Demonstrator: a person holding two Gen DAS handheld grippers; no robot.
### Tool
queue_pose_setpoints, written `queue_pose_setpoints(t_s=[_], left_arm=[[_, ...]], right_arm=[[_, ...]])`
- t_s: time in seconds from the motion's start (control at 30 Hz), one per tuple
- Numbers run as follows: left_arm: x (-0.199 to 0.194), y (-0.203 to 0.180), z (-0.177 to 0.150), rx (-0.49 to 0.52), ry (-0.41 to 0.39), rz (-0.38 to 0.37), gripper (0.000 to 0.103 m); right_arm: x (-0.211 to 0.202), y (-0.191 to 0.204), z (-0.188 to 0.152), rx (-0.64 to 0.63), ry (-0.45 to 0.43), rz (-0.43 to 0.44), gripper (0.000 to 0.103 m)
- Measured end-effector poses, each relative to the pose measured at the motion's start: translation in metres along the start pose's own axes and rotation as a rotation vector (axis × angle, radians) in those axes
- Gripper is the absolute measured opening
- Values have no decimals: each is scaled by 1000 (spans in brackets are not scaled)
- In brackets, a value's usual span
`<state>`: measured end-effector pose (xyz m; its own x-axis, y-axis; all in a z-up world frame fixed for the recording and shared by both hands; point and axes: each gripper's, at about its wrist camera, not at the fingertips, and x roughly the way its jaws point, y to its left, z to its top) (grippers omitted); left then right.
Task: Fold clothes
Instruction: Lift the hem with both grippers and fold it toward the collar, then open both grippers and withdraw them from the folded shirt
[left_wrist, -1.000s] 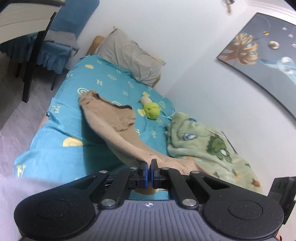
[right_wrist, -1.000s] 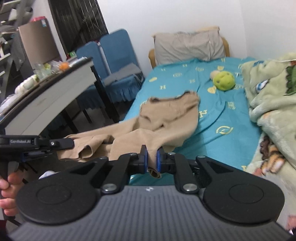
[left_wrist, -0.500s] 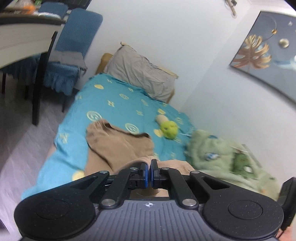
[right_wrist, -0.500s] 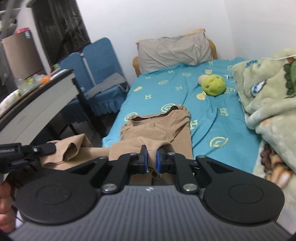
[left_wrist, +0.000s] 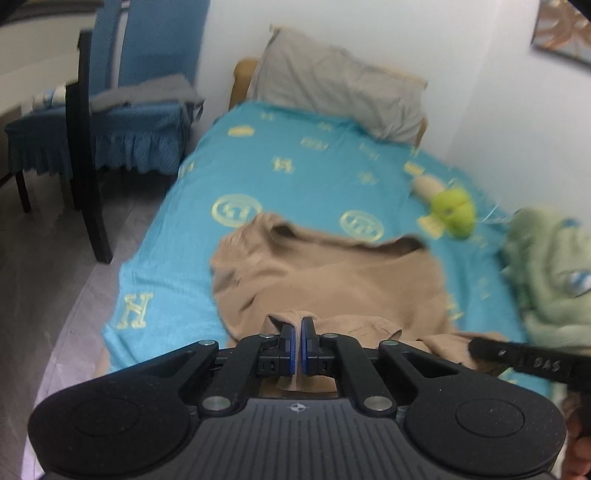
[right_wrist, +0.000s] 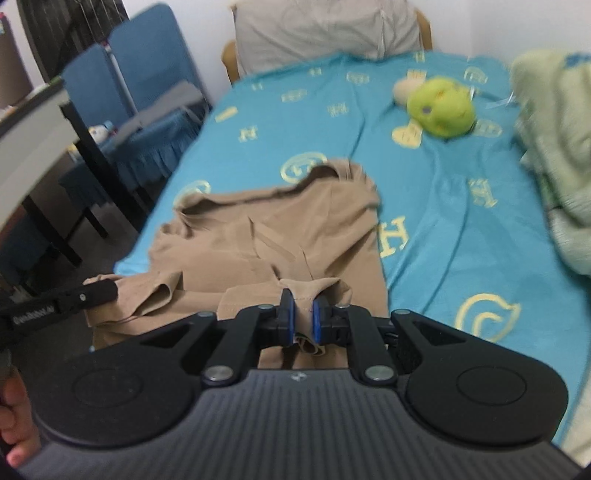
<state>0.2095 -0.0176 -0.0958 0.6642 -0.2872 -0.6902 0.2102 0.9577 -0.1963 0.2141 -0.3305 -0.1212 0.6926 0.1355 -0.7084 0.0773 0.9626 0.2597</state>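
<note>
Both tongs were clamped on cloth: the left gripper (left_wrist: 298, 345) pinched one hem of the tan trousers (left_wrist: 332, 273) and the right gripper (right_wrist: 301, 321) a thicker bunch of the other, probably so that both leg ends could be carried together over the waist part. The trousers lay near the foot end of the bed (right_wrist: 461, 206), toward its chair-side edge, waistband pointing at the grey pillow (right_wrist: 325, 26) at the head. A green plush toy (right_wrist: 441, 107) and a pale green blanket (right_wrist: 554, 147) lay along the wall-side edge, and blue chairs (left_wrist: 147, 92) stood on the floor beside the bed.
</note>
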Motion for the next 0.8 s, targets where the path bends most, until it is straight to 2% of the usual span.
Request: queue_pose_setpoints(t_s=[0.17,0.33,0.43,0.5,0.6,0.63,0.67,0.7,0.73,0.77,0.8], left_arm=[[48,7,-21,28,72,27,4],[55,8,-23,56,74,29,4],[52,5,-23,70,59,35,4],[43,2,-23,78,43,42,10],[16,-7,-22,87,5,52,32],[7,-9,-23,89,-11,56,44],[-3,-12,-24,92,-28,61,51],[-13,-14,-24,94,-45,65,55],[-23,-16,-26,96,-59,64,63],[-33,-19,-28,100,-71,66,75],[-41,-23,-30,110,-85,74,83]], right_arm=[[35,-4,-9,-3,66,-42,15],[41,-3,-10,-11,65,-57,15],[26,-2,-11,-8,31,-46,16],[13,-2,-11,-2,3,-34,16],[-7,-2,-13,7,-39,-17,19],[-13,-2,-13,10,-53,-12,30],[-20,-1,-13,13,-67,-6,56],[-26,-1,-14,16,-81,0,72],[-33,-1,-14,19,-95,6,96],[-39,-1,-15,22,-110,11,103],[-46,-1,-15,25,-124,17,103]])
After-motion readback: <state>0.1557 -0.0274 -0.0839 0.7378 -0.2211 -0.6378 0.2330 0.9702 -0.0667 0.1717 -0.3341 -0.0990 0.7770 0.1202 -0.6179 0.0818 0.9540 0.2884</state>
